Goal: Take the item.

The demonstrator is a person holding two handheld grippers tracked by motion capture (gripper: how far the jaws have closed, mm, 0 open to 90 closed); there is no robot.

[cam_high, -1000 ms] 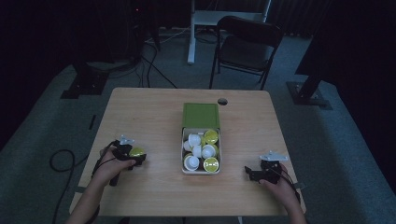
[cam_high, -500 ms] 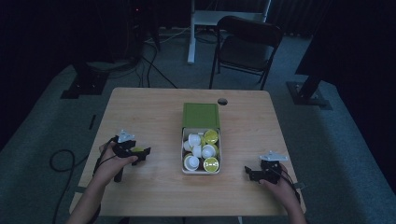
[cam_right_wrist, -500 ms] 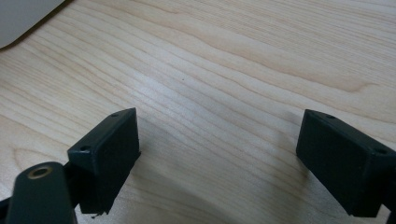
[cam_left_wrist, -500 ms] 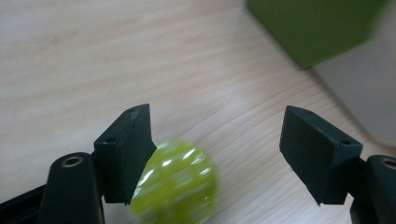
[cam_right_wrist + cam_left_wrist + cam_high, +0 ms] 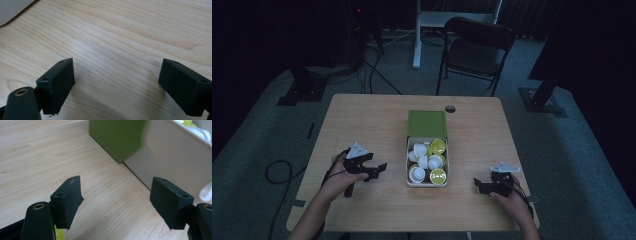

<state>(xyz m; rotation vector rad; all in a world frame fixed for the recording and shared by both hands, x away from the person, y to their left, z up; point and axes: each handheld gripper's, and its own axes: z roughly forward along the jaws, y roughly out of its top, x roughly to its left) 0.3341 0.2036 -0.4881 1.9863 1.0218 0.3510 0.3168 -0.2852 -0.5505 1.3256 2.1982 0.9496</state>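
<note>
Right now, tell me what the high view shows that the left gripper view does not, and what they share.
High view alone: the right hand-held gripper, open on the table; the round white and yellow-green capsules filling the box; the black folding chair behind the table.

Left gripper view alone: the left hand-held gripper's black jaws up close, spread apart with nothing between them.

Both: the light wooden table, the white rectangular box and its green lid.

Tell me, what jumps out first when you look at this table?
The white box in the middle of the wooden table, packed with yellow-green and white capsules, its green lid flipped back. An open black claw sits on each side: the left claw and the right claw.
</note>
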